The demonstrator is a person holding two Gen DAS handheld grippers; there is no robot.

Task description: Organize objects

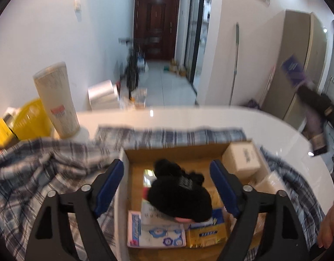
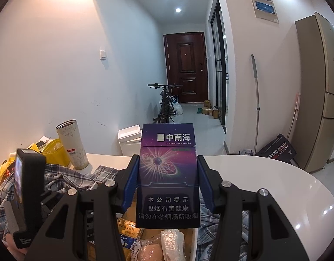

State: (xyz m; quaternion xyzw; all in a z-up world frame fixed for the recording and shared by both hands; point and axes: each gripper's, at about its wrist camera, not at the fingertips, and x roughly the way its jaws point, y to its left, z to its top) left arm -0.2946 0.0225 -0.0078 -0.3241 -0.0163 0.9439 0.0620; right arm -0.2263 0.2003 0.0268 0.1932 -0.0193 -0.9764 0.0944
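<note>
My left gripper (image 1: pixel 167 165) hangs open over an open cardboard box (image 1: pixel 177 152). A black fuzzy item (image 1: pixel 180 195) lies between its blue pads without touching them, on top of a tissue packet (image 1: pixel 158 235) and a yellow pack (image 1: pixel 207 235). A white carton (image 1: pixel 243 158) stands in the box's far right corner. My right gripper (image 2: pixel 168 161) is shut on a purple cigarette pack (image 2: pixel 168 174), held upright above the box's near rim (image 2: pixel 194 239). In the left wrist view that cigarette pack (image 1: pixel 294 71) shows blurred, high at the right.
The box rests on a plaid shirt (image 1: pixel 47 174) spread over a white round table (image 2: pixel 264 174). A tall beige tumbler (image 1: pixel 57 100) and a yellow basket (image 1: pixel 30 117) stand at the far left. A hand (image 1: pixel 330 224) shows at the right edge. Beyond lie a hallway, a bicycle and a fridge.
</note>
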